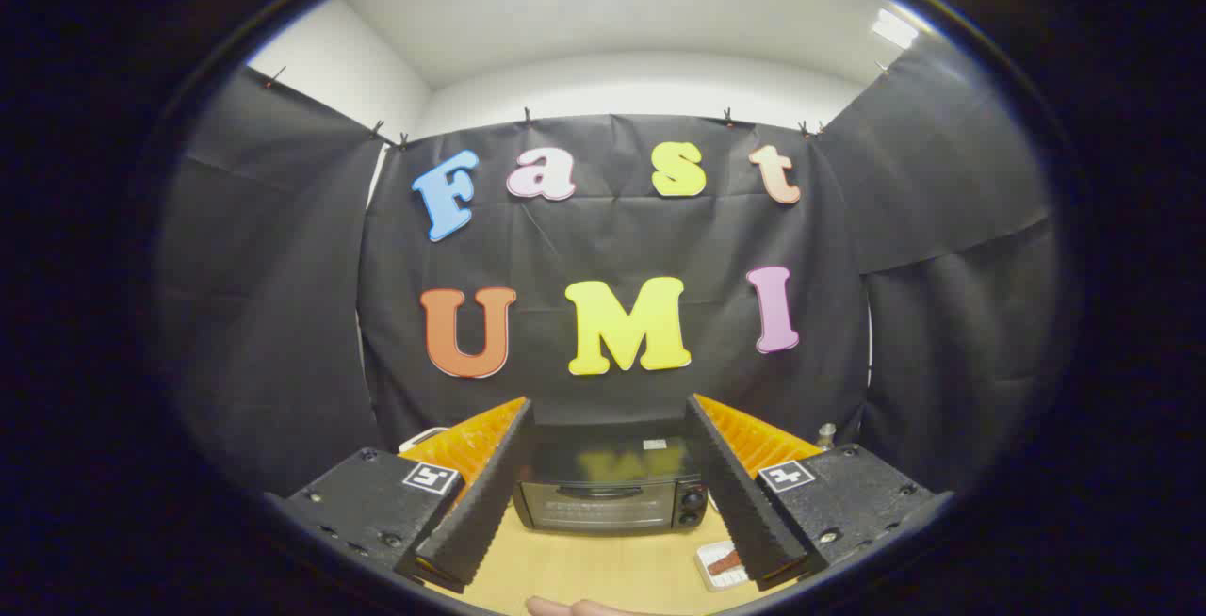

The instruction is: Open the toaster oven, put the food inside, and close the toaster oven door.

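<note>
The gripper [609, 409] is held with its two fingers spread wide apart, and nothing is caught between them. The tips are raised above the wooden table [603, 569] and are pointed forward toward the back of the booth.

Seen through the gap between the fingers, and somewhat beyond them, the toaster oven [611, 486] is set squarely on the table with its front turned toward the gripper. Its glass door [599, 506] is shut, a handle is seen along the upper part of the door, and two round knobs [693, 507] are stacked at the side next to the right finger. No part of the oven is touched by either finger.

Just beside the right finger, nearer than the oven, a small flat item in white and red [722, 564] is lying on the table; what it is cannot be told. At the near edge of the table, below the gap between the fingers, a sliver of a hand [575, 607] is seen.

Behind the oven the black cloth wall [612, 249] of the booth is hung, pinned along its top edge.
</note>
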Motion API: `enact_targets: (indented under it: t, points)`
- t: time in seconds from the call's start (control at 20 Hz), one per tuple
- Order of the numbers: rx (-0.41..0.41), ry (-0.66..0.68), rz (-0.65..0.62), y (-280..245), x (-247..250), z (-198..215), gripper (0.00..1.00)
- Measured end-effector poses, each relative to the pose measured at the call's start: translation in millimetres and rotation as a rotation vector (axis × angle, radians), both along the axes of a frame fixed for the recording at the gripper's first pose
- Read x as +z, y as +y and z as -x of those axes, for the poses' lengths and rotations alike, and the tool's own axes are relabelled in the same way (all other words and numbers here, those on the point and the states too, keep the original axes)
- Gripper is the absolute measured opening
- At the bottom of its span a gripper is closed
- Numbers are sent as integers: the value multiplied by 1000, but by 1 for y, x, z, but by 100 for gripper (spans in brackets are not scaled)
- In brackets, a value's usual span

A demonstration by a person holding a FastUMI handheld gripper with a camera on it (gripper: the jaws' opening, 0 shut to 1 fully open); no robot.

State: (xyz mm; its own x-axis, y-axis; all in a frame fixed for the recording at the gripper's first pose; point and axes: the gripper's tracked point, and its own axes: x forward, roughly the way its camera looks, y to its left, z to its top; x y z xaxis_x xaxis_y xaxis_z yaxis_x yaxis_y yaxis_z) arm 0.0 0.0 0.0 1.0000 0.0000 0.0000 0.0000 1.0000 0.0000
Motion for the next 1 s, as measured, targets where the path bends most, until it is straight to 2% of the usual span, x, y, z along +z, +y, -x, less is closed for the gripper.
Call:
enact_targets:
  t: [0.1,0.6,0.8,1.0]
  points:
    - [22,-1,4,8,2,0,100]
    - [15,28,41,0,-7,-8,100]
    - [-1,64,63,-6,-26,-35,100]
    - [10,130,68,-2,-57,-81,100]
